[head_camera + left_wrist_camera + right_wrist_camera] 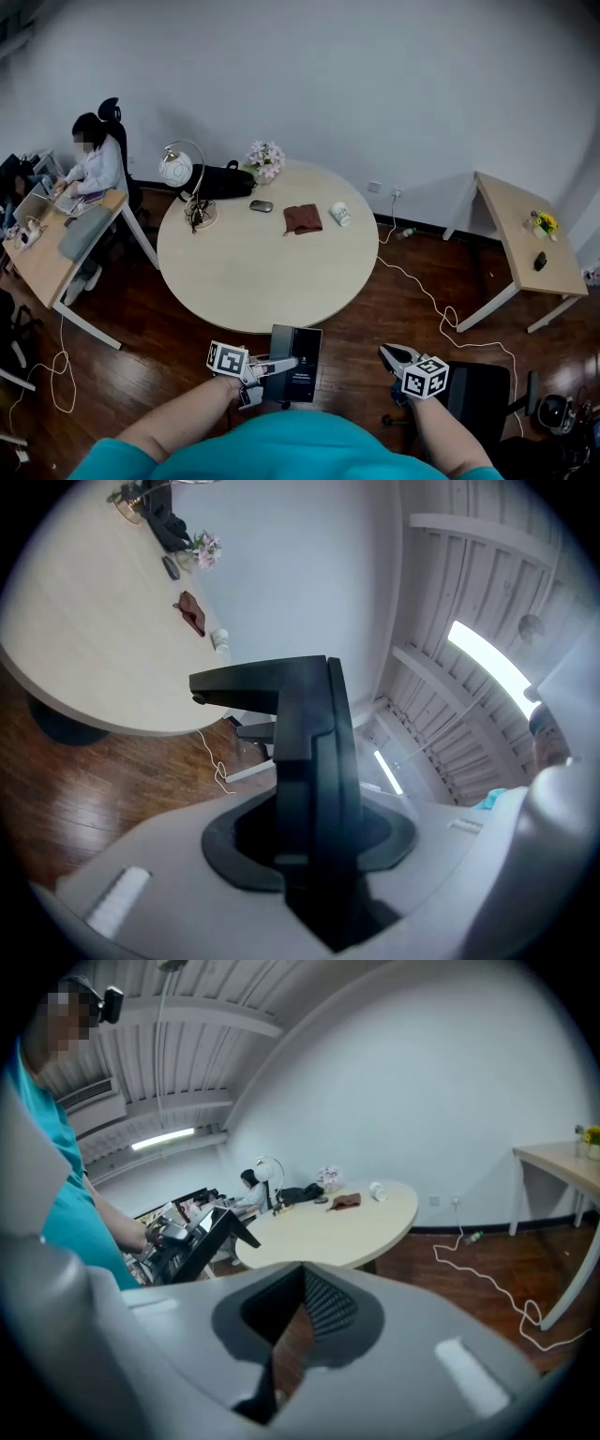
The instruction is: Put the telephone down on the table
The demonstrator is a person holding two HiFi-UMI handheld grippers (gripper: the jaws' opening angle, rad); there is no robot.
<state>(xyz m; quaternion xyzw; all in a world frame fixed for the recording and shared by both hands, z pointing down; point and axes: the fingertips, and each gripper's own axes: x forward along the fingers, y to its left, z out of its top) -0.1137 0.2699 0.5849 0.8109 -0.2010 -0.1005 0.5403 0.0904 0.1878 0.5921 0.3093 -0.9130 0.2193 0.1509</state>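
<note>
Telephone (302, 380) isn't down yet. It's a flat black unit at the bottom centre of the head view, held up over the wood floor (394, 300) just short of the round tabletop's (253, 272) near edge. The left gripper (284, 365) has its jaws clamped on it, and in the left gripper view the black body (311, 761) stands on edge right between them.

The right gripper (389, 352) is off to the lower right and carries nothing. Its jaws are pinched together at the tips, with just a sliver of floor showing behind them. A black chair (480, 389) sits just beside it.

A white cable (427, 292) snakes across the floor right of the tabletop. The stuff on the tabletop is all at its far rim:
- a lamp (178, 171)
- a black bag (223, 180)
- pink flowers (265, 159)
- a mouse (262, 206)
- a brown cloth (302, 218)
- a tipped-over cup (340, 214)

A second desk (511, 220) is on the right, and a person (96, 164) sits at another desk in the upper left.
</note>
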